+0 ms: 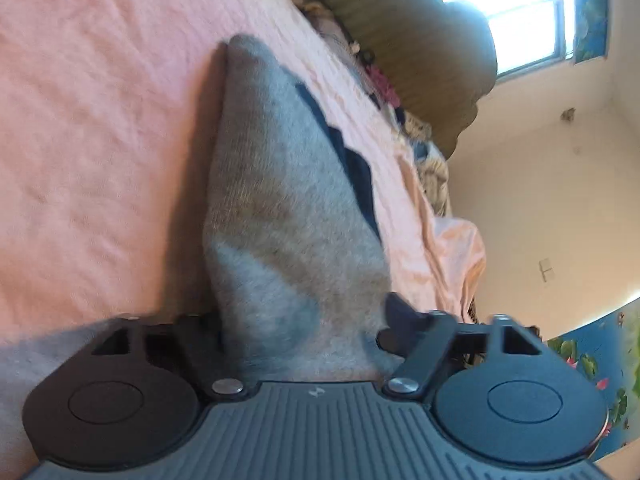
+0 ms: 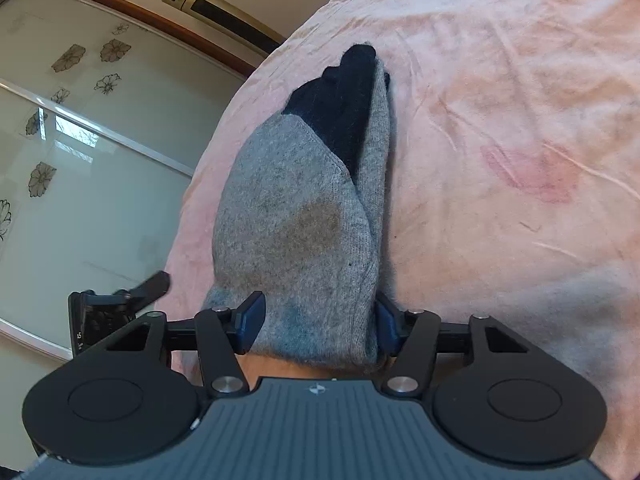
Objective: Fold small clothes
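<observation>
A grey sock with a dark navy part (image 1: 280,208) hangs between my two grippers over a pink bed sheet (image 1: 100,120). My left gripper (image 1: 300,336) is shut on one end of the grey sock; the fabric hides most of its fingers. In the right wrist view my right gripper (image 2: 316,320) is shut on the other end of the sock (image 2: 296,224), its blue pads (image 2: 252,320) pressing the bunched grey fabric. The navy toe (image 2: 344,96) points away toward the sheet (image 2: 500,160). The other gripper shows at the left edge (image 2: 116,308).
A pile of mixed clothes (image 1: 400,120) and an olive-brown cushion (image 1: 420,60) lie along the far side of the bed. A bright window (image 1: 520,12) is behind them. A glass wardrobe door with flower prints (image 2: 80,140) stands beyond the bed's edge.
</observation>
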Demonstrator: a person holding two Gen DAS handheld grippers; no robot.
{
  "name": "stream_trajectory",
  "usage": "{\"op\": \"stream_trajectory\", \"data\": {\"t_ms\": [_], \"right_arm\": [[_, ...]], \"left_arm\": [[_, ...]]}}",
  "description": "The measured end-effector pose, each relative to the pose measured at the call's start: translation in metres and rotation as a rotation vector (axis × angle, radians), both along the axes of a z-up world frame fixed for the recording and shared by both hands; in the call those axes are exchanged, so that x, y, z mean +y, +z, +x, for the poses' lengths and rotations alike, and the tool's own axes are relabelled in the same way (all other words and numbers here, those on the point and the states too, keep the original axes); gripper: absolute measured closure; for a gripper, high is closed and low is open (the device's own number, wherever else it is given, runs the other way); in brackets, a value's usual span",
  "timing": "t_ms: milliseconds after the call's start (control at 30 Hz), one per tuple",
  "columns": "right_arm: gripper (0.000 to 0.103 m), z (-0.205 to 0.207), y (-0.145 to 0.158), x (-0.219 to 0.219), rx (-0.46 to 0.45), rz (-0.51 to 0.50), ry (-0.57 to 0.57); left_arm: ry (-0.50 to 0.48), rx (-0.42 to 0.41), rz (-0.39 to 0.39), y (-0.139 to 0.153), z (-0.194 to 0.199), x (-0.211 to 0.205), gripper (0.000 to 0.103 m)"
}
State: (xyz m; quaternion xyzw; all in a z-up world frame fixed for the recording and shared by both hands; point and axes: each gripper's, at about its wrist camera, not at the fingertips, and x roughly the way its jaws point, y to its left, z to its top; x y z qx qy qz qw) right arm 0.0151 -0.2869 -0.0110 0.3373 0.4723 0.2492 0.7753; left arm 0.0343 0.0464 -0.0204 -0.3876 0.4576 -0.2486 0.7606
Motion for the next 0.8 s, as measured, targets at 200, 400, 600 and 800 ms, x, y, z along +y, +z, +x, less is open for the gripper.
{"op": "stream_trajectory", "data": {"t_ms": [200,400,600,800], "right_arm": [[0.083,-0.017,0.031,0.010,-0.117,-0.159,0.131],[0.076,-0.030,0.027,0.002,-0.114,-0.199,0.130],[0.041,0.005,0.067,-0.017,-0.246,-0.148,-0.088],[0.039,0.084,0.074,0.034,-0.249,-0.226,-0.020]], "left_arm": [[-0.021,-0.037,0.075,0.014,-0.025,-0.003,0.089],[-0.063,-0.058,0.165,0.010,-0.046,-0.001,0.083],[0.039,-0.265,0.356,0.052,-0.071,0.004,0.017],[-0.016,-0.418,0.546,0.059,-0.071,-0.047,0.017]]}}
